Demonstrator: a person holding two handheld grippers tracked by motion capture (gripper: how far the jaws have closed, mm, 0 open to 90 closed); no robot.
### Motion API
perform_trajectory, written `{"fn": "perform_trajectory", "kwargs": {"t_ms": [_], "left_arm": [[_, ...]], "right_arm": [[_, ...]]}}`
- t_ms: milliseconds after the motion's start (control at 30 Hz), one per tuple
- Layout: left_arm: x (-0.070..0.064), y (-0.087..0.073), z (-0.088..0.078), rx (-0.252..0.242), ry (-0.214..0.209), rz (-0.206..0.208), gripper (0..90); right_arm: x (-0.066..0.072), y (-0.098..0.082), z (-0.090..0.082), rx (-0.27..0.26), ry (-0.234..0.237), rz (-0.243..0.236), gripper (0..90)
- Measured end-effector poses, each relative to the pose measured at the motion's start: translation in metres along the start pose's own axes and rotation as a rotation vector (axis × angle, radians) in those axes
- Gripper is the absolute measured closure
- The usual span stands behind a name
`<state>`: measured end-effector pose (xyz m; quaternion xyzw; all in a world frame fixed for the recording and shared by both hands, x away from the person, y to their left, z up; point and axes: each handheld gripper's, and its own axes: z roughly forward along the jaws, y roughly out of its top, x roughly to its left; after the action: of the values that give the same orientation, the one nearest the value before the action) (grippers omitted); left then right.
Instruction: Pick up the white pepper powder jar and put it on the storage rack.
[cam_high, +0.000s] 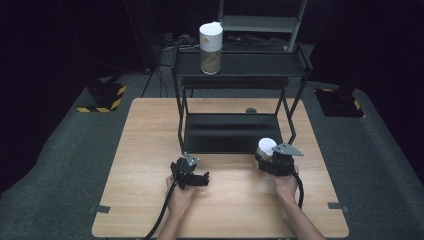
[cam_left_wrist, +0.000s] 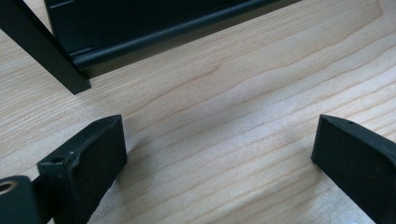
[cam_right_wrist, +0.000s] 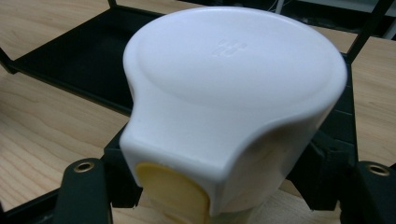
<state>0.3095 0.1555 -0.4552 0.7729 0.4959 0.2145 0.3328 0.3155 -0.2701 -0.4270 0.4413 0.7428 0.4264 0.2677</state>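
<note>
A container with a white lid (cam_right_wrist: 233, 84) and a yellow tab on its front sits between the jaws of my right gripper (cam_high: 274, 159), which is shut on its body just below the lid. In the high view the container (cam_high: 266, 146) stands on the wooden table (cam_high: 235, 200) at the front right corner of the black rack's lower shelf (cam_high: 230, 132). My left gripper (cam_high: 192, 177) hovers low over the table in front of the rack's left leg. Its jaws stand wide apart (cam_left_wrist: 219, 140) with only bare wood between them.
A second white-lidded jar (cam_high: 210, 47) with brownish contents stands on the rack's top shelf (cam_high: 260, 65). A small dark object (cam_high: 251, 110) lies on the table behind the rack. Striped yellow-and-black bases (cam_high: 102, 97) sit on the floor to the left and right.
</note>
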Motion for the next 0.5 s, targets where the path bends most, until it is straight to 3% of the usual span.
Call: {"fn": "perform_trajectory", "kwargs": {"t_ms": [333, 500], "left_arm": [[0.000, 0.000, 0.000, 0.000, -0.001, -0.001, 3.3], [0.000, 0.000, 0.000, 0.000, -0.001, 0.000, 3.3]], "right_arm": [[-0.015, 0.020, -0.016, -0.008, 0.046, -0.027, 30.2], [-0.024, 0.039, -0.027, -0.024, 0.092, -0.042, 30.2]]}}
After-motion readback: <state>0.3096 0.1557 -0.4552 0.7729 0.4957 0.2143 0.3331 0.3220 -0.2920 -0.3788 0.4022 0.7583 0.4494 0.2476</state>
